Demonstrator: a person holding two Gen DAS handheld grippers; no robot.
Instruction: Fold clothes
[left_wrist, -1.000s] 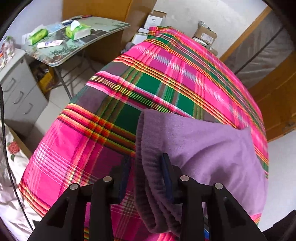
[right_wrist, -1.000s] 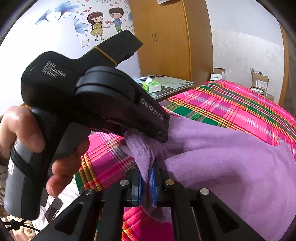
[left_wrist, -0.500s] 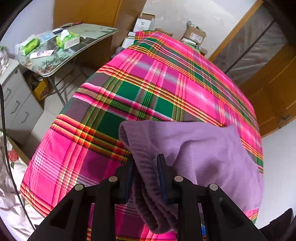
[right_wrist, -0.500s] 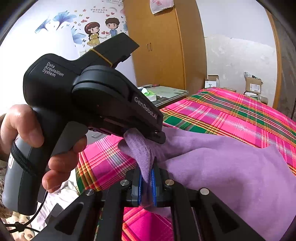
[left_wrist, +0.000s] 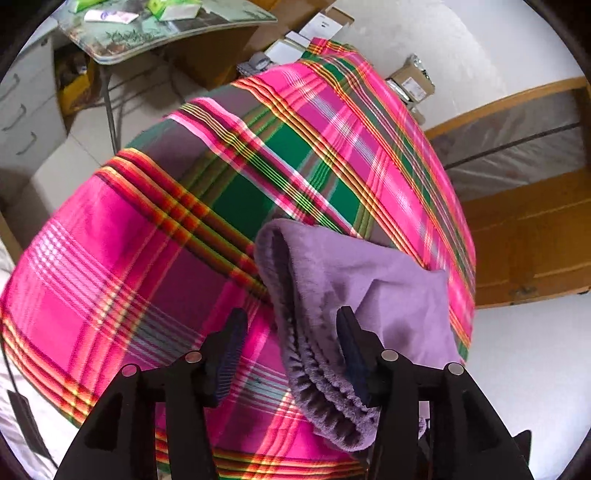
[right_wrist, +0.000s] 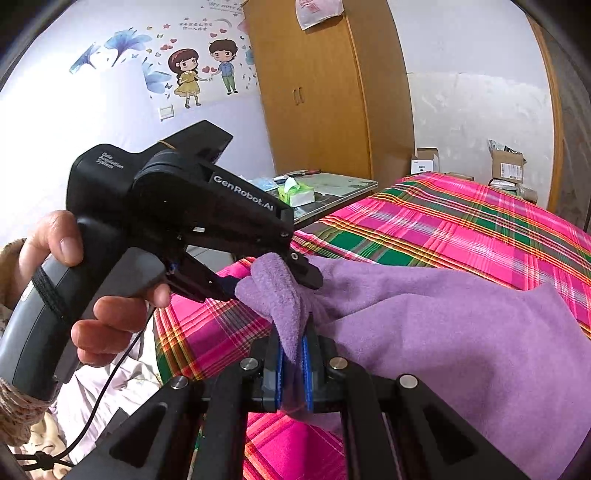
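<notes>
A purple fleece garment (left_wrist: 388, 295) lies on a bed under a pink and green plaid cover (left_wrist: 147, 258). My left gripper (left_wrist: 288, 343) hovers over the garment's ribbed hem, jaws opening wide. The hem lies between them against the right finger (left_wrist: 351, 347), and the left pad is clear of it. In the right wrist view the left gripper (right_wrist: 266, 277), held by a hand (right_wrist: 92, 314), straddles a raised bunch of the garment (right_wrist: 443, 332). My right gripper (right_wrist: 291, 354) is shut on a fold of that purple cloth just below it.
A folding table (left_wrist: 166, 33) with a green tissue box (right_wrist: 299, 192) stands beyond the bed's left side. White drawers (left_wrist: 22, 122) sit at the far left. Cardboard boxes (left_wrist: 410, 81) line the far wall. A wooden wardrobe (right_wrist: 314, 92) stands behind.
The left jaws first pinched in on the purple hem, then spread wide and let it go, and the left gripper tipped further down. The right gripper kept its hold and stayed put.
</notes>
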